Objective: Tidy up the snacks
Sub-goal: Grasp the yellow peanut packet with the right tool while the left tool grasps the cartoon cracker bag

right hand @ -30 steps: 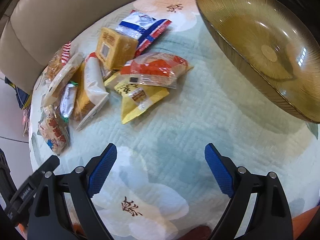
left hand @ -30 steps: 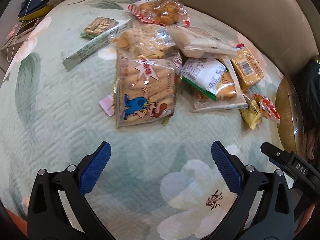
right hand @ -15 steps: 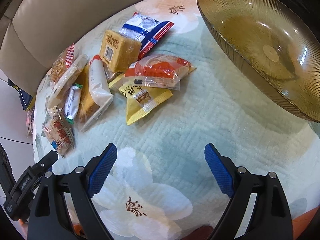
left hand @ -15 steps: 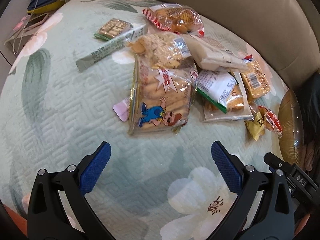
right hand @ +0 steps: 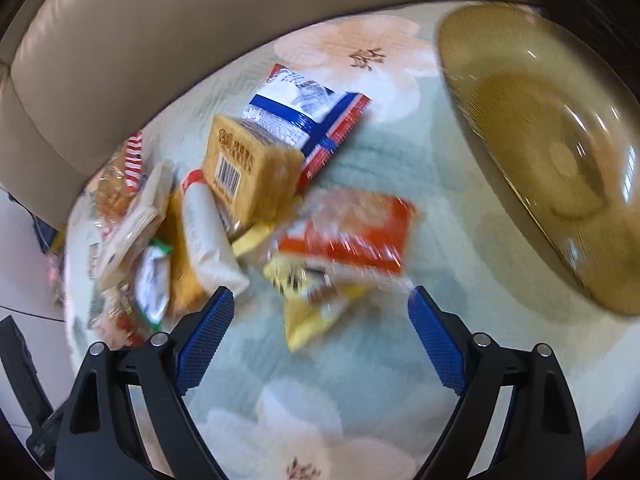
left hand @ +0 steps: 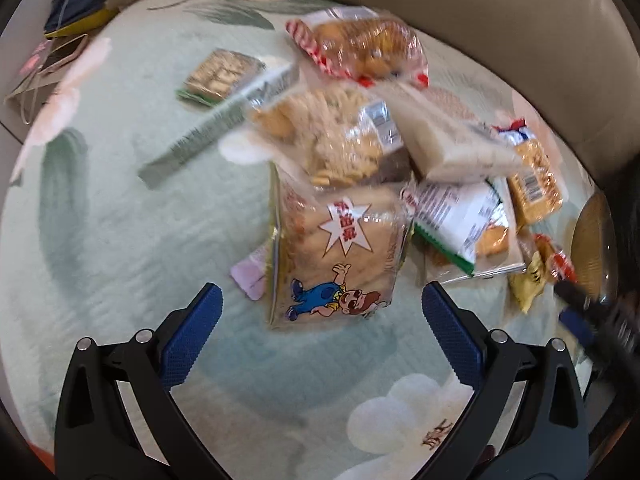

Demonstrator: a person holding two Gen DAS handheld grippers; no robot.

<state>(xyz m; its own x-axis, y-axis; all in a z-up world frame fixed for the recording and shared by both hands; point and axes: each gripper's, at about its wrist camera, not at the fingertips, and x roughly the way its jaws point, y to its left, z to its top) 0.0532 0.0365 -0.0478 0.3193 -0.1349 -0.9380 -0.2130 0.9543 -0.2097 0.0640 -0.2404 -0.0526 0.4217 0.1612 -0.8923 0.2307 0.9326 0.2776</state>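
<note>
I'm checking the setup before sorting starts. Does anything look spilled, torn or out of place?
Nothing looks spilled or torn, though both views are blurred. The snack packets lie in a loose overlapping heap on the floral cloth, and the amber glass dish beside them is empty. Both grippers are open.

Between our left gripper (left hand: 320, 312) fingers lies the cartoon biscuit bag (left hand: 336, 256), with bare quilted cloth (left hand: 132, 240) open to its left. Behind it the snack heap (left hand: 400, 140) blocks the way to the sofa back (left hand: 480, 20). Our right gripper (right hand: 320, 312) faces the orange packet (right hand: 352, 232) and yellow packet (right hand: 316, 308); clear cloth separates them from the amber glass dish (right hand: 560, 152).
</note>
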